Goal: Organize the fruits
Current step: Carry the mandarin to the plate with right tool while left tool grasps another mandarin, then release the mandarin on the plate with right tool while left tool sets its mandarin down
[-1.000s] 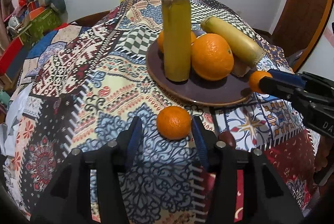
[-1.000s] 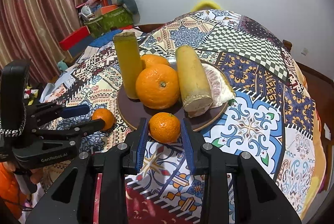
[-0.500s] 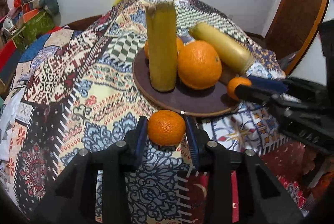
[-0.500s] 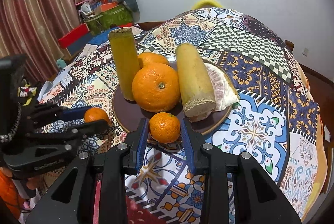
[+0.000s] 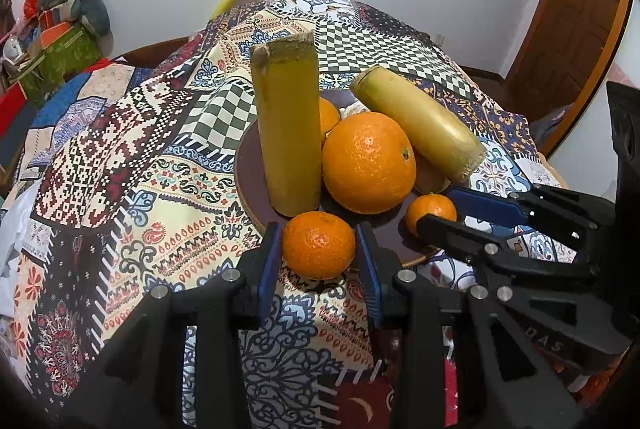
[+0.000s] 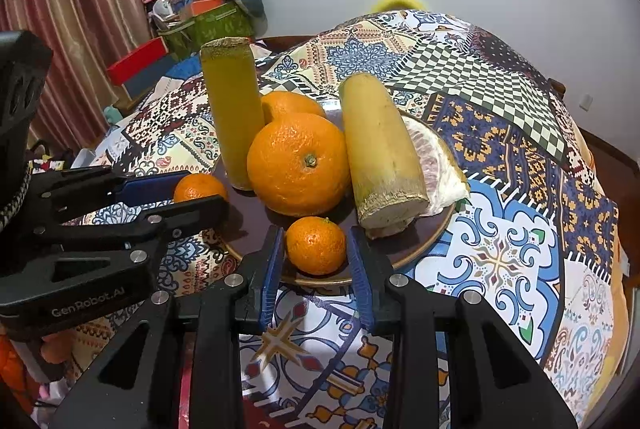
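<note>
So on the round brown plate: the upright yellow-green sugarcane stalk stands at its left edge, the big orange sits mid-plate, and the lying yellow sugarcane piece right of it. A peeled pomelo wedge lies by the right rim.

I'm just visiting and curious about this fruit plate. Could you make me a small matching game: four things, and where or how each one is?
1 big orange
2 upright cane piece
3 lying cane piece
4 left gripper

a stands on end
b leans against the pomelo segment
c middle of plate
d shut on a mandarin

Pairs: 1-c, 2-a, 3-b, 4-d
</note>
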`<move>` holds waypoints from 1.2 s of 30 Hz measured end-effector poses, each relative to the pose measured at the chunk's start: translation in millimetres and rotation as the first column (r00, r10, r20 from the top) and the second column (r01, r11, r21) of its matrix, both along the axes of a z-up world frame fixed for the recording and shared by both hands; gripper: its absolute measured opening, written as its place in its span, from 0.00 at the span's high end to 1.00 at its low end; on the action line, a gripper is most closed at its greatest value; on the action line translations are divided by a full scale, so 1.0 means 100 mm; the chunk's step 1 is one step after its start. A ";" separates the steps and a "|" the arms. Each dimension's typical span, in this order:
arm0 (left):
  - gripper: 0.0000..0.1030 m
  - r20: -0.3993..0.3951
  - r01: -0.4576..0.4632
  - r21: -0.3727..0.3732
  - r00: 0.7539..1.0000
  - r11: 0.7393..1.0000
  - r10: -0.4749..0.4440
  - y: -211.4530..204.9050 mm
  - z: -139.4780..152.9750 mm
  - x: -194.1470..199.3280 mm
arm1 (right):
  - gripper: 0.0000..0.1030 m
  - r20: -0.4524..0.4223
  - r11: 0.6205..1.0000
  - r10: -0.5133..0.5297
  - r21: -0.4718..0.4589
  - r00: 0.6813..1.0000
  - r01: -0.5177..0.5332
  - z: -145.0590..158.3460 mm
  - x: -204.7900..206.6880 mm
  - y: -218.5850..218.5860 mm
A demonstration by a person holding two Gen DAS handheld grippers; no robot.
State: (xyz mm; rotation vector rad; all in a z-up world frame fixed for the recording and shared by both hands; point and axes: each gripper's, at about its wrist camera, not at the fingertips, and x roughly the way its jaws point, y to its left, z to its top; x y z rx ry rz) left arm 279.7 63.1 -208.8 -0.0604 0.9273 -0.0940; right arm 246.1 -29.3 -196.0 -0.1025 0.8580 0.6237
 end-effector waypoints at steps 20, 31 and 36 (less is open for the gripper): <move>0.64 0.031 -0.006 0.007 1.000 1.000 0.006 -0.01 0.30 -0.24 | 0.68 0.013 1.000 -0.009 0.015 1.000 0.009 0.22 -0.17 -0.08; 0.64 0.060 -0.033 0.014 0.998 0.999 0.032 0.01 0.44 -0.27 | 0.63 0.037 0.999 -0.020 0.029 0.999 0.019 0.32 -0.34 -0.20; 0.57 -0.004 -0.027 0.028 1.000 0.999 0.027 0.04 0.24 -0.30 | 0.62 0.022 1.000 -0.013 0.016 1.000 0.013 0.25 -0.33 -0.18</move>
